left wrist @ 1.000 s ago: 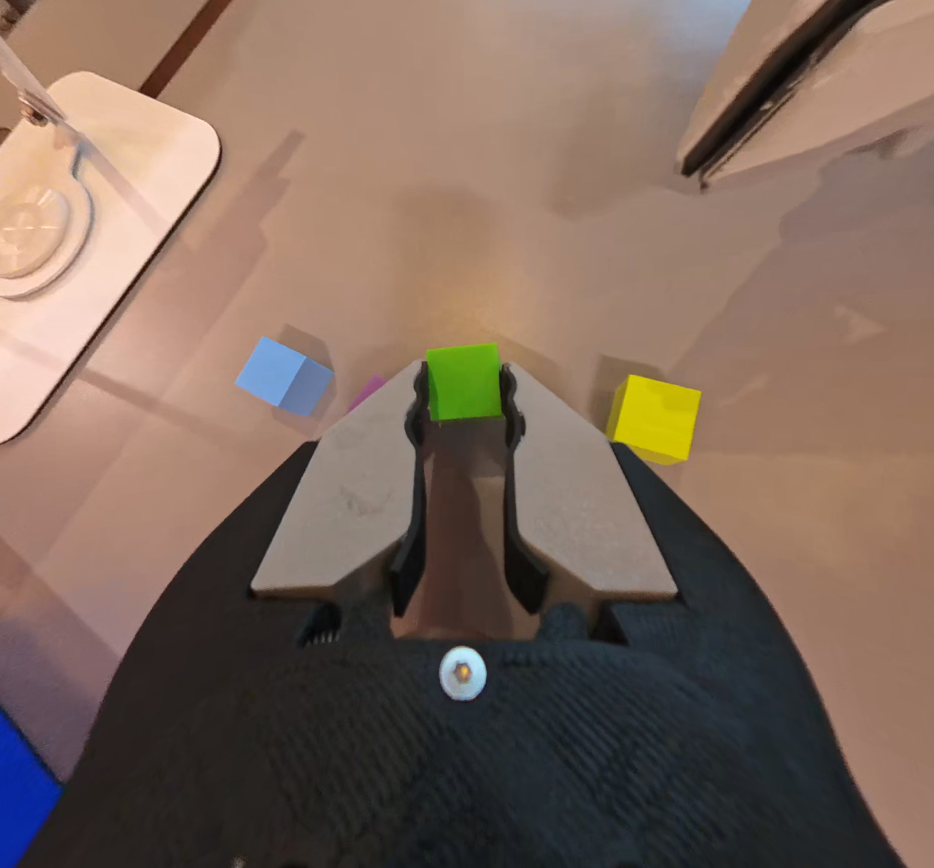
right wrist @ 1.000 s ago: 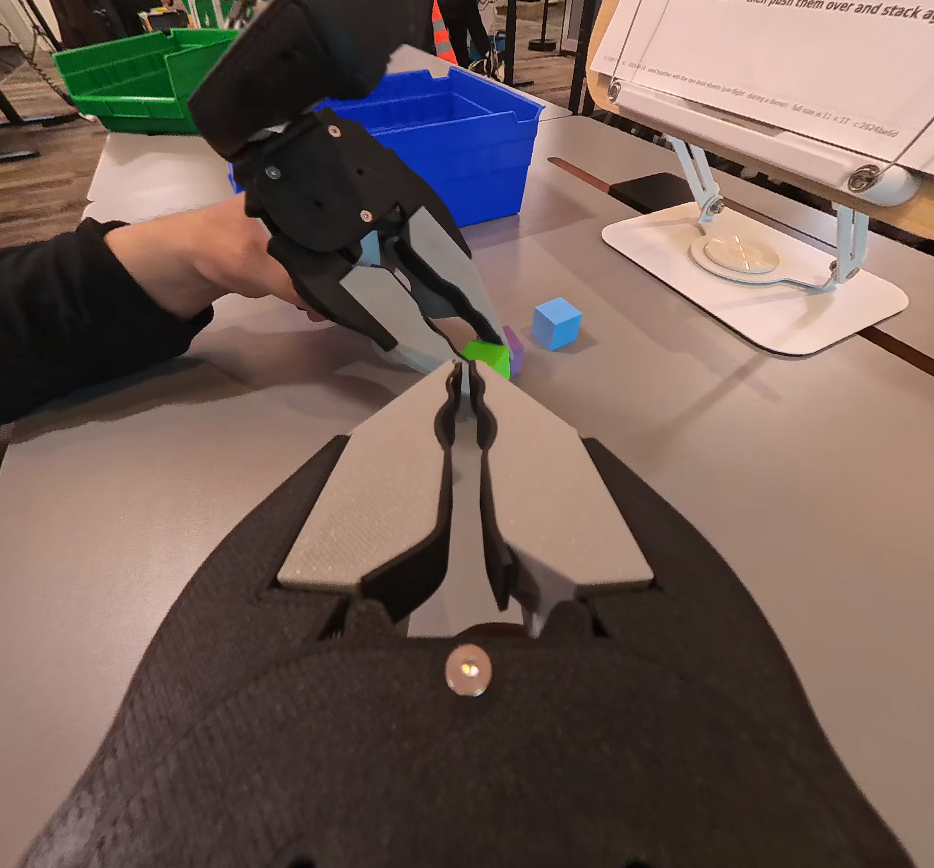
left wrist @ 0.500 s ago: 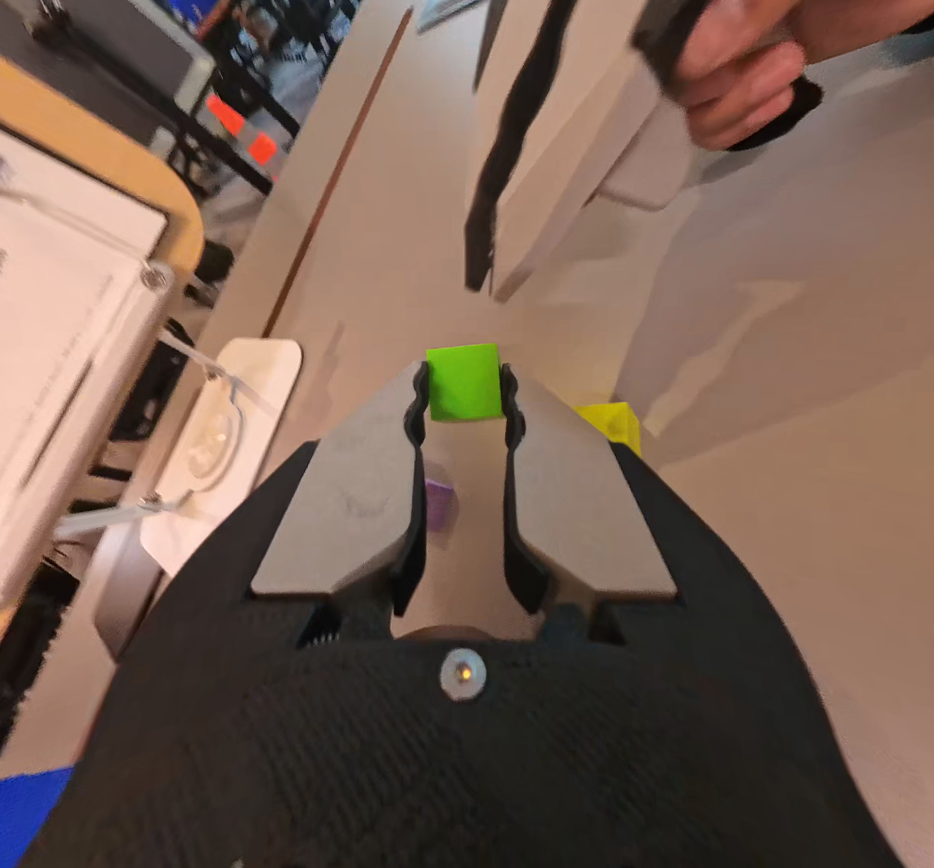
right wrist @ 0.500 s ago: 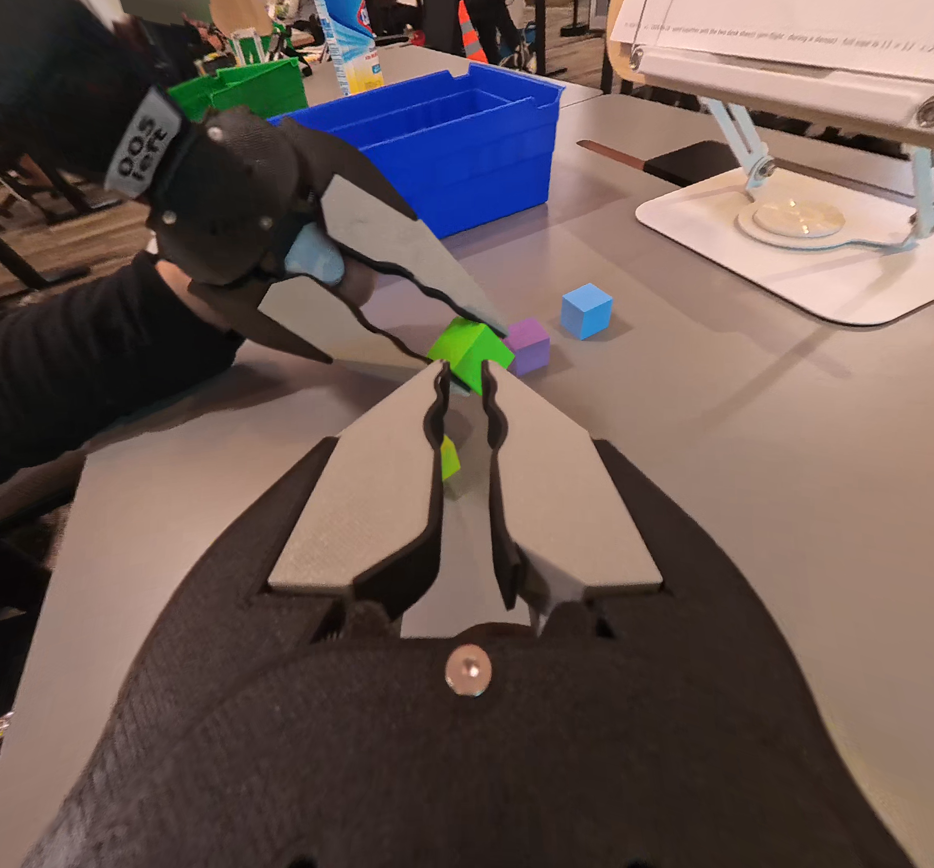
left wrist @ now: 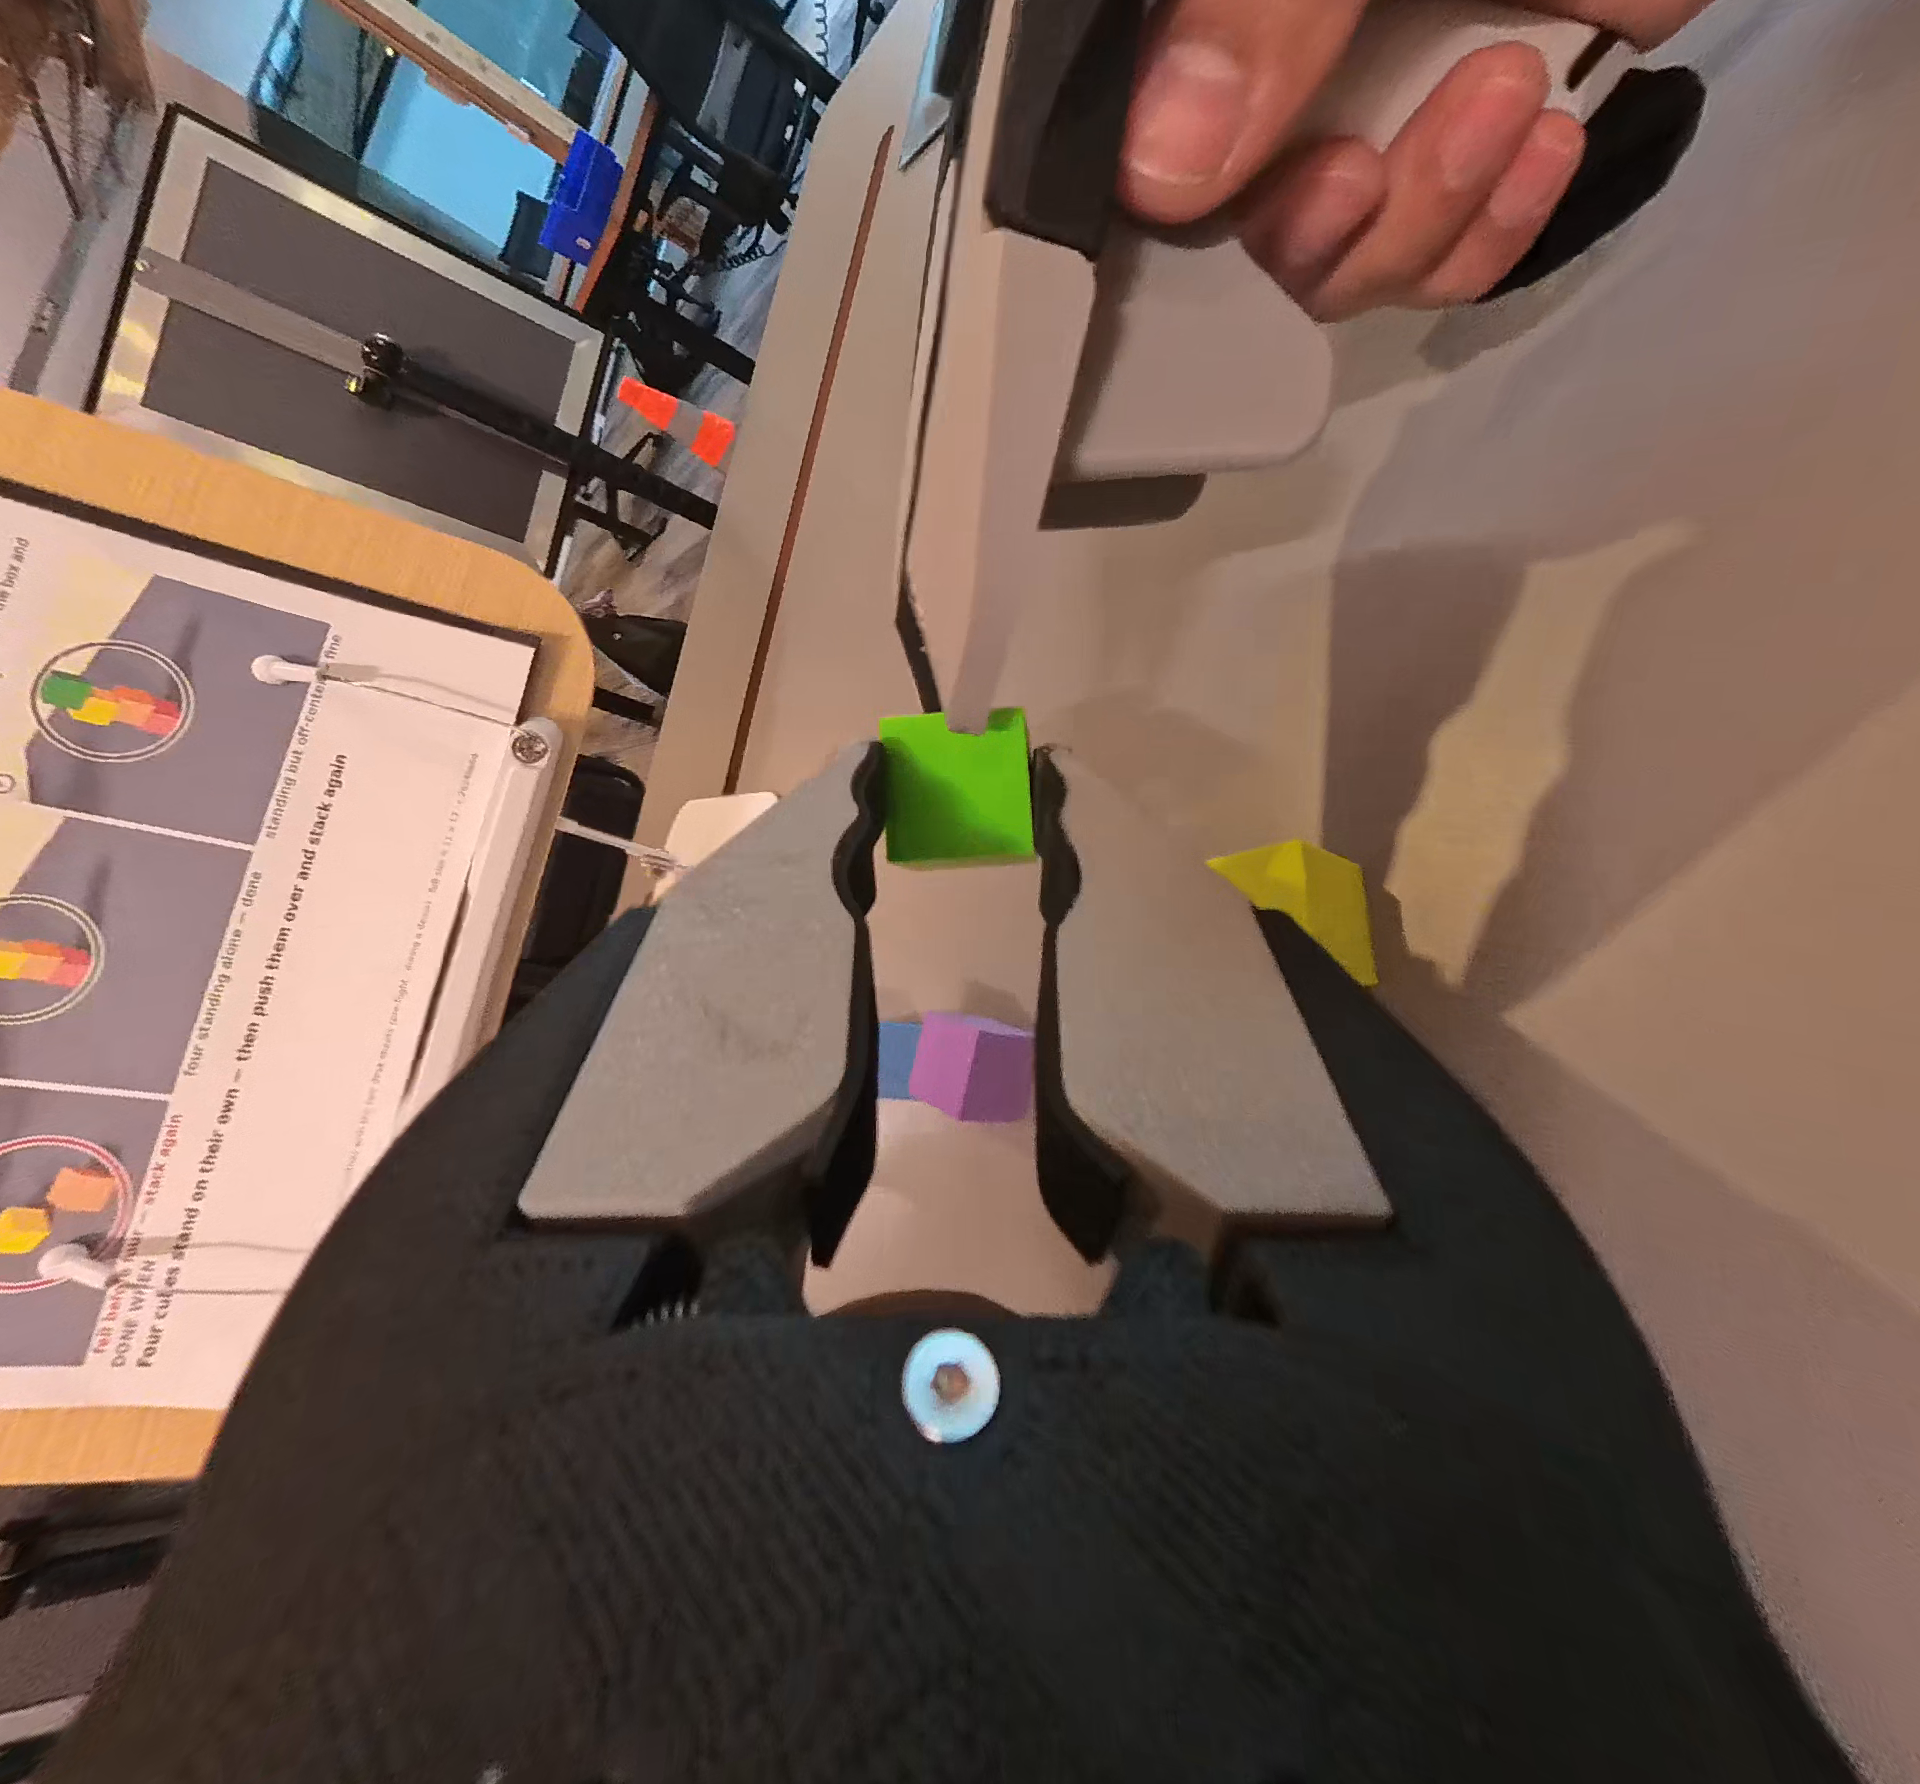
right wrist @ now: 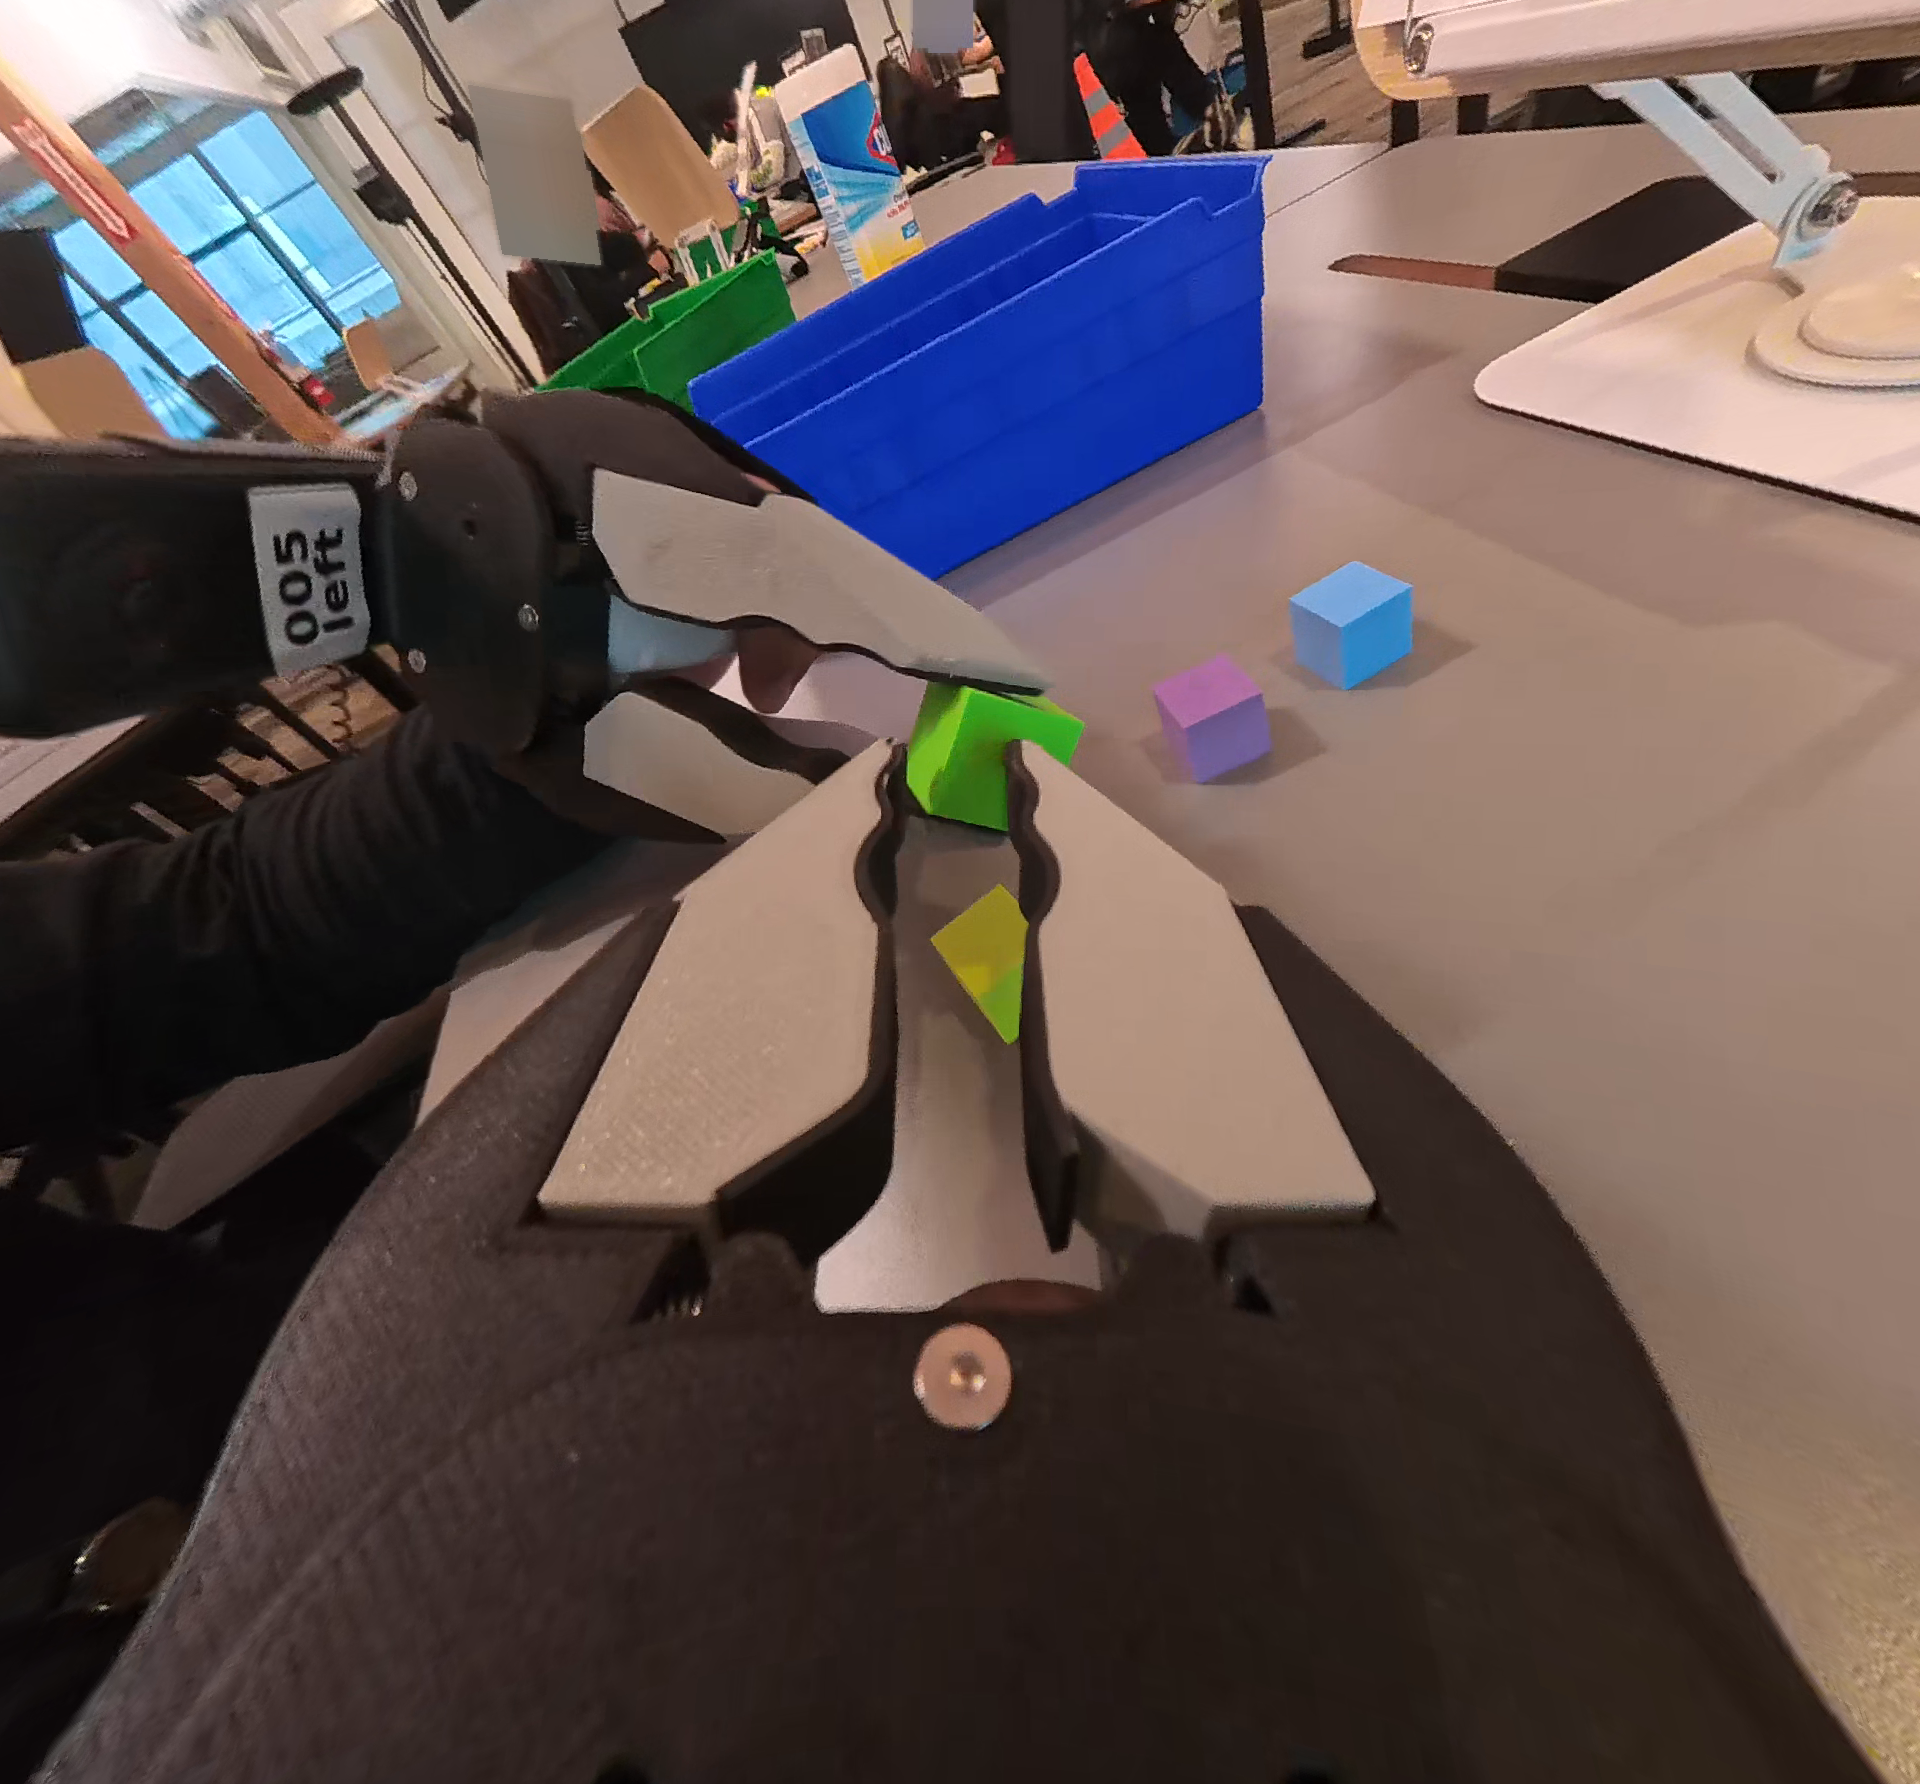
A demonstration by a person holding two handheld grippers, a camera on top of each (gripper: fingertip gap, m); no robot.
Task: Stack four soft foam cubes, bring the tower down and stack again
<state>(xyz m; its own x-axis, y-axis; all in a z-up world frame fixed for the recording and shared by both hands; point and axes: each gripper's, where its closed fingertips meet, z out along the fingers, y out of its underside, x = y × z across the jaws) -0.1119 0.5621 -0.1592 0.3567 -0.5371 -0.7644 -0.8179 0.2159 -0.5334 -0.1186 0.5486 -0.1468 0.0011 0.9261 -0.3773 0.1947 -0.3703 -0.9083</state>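
Observation:
My left gripper (left wrist: 956,789) is shut on a green foam cube (left wrist: 956,794) and holds it above the table, rolled on its side. It also shows in the right wrist view (right wrist: 966,726), with the green cube (right wrist: 966,768) between its pads. My right gripper (right wrist: 956,778) is open a little, and its tips stand at the near corner of the green cube. One right fingertip (left wrist: 961,695) touches the cube's far edge. A yellow cube (right wrist: 987,965) lies on the table under my right fingers, and also shows in the left wrist view (left wrist: 1299,903). A purple cube (right wrist: 1210,716) and a blue cube (right wrist: 1351,622) stand apart on the table.
A blue bin (right wrist: 987,363) and a green bin (right wrist: 686,332) stand at the back. A white stand base (right wrist: 1662,384) is at the right, and its board with a sheet (left wrist: 260,903) shows at the left. A person's hand (left wrist: 1351,72) holds the right gripper. The tips of both grippers are at nearly the same place.
My left gripper has lifted the green cube off the table and rolled sideways. My right gripper has opened from shut and moved up to the cube.

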